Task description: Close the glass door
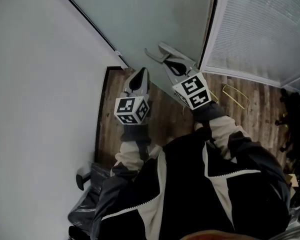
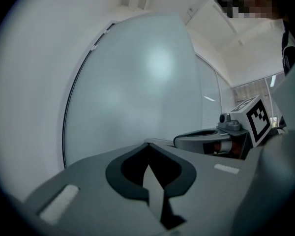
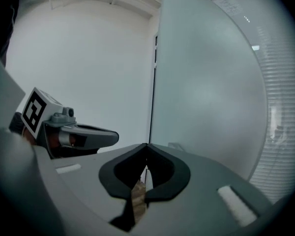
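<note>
The frosted glass door (image 1: 155, 14) fills the top middle of the head view, between the white wall and the blinds. It also spreads across the left gripper view (image 2: 137, 82) and the right half of the right gripper view (image 3: 206, 82), where its dark edge runs down the middle. My right gripper (image 1: 162, 46) (image 3: 147, 144) is shut and empty, its tip at the foot of the door near that edge; contact cannot be told. My left gripper (image 1: 141, 74) (image 2: 146, 144) is also shut and empty, just left of the right one and a little short of the door.
A white wall (image 1: 40, 59) stands at the left and white blinds (image 1: 260, 29) at the right. On the wooden floor (image 1: 250, 109) lies a yellow wire loop (image 1: 235, 94). A black bag (image 1: 90, 199) sits at the lower left, dark clutter (image 1: 295, 114) at the right edge.
</note>
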`<action>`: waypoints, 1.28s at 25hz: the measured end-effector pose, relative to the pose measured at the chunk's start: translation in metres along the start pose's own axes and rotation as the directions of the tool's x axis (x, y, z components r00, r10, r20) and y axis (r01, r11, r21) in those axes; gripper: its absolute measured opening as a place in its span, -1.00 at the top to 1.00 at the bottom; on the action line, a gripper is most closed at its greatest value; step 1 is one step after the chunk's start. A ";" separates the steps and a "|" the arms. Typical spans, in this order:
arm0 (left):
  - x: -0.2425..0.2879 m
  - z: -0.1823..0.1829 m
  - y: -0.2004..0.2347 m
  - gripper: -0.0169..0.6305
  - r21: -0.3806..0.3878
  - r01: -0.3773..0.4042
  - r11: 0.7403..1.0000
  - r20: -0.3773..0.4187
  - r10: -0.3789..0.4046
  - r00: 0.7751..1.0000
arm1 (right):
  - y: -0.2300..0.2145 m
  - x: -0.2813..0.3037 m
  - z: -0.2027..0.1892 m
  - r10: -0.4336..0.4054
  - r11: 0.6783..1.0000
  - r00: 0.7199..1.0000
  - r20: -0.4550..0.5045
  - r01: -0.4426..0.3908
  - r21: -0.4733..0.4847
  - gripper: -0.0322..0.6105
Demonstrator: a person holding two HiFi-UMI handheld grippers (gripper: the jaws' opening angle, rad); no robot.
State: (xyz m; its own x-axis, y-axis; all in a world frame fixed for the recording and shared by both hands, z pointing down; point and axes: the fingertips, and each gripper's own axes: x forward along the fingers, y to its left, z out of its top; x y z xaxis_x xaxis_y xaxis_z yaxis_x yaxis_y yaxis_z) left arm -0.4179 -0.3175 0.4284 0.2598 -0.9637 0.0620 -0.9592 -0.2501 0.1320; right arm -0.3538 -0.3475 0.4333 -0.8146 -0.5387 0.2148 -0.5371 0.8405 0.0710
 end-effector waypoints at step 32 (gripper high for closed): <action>0.011 -0.008 -0.001 0.93 -0.018 0.246 0.969 0.027 -0.246 0.969 | -0.030 0.076 -0.075 -0.521 0.310 0.806 -0.281 -0.128 -0.942 0.49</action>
State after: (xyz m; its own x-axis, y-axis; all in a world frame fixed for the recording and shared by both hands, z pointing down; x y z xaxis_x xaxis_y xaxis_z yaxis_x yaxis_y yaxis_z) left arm -0.4133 -0.3267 0.4367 0.4843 -0.8749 0.0008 -0.8636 -0.4779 0.1607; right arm -0.3834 -0.4099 0.5204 -0.3156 -0.8558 0.4099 0.1440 0.3838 0.9121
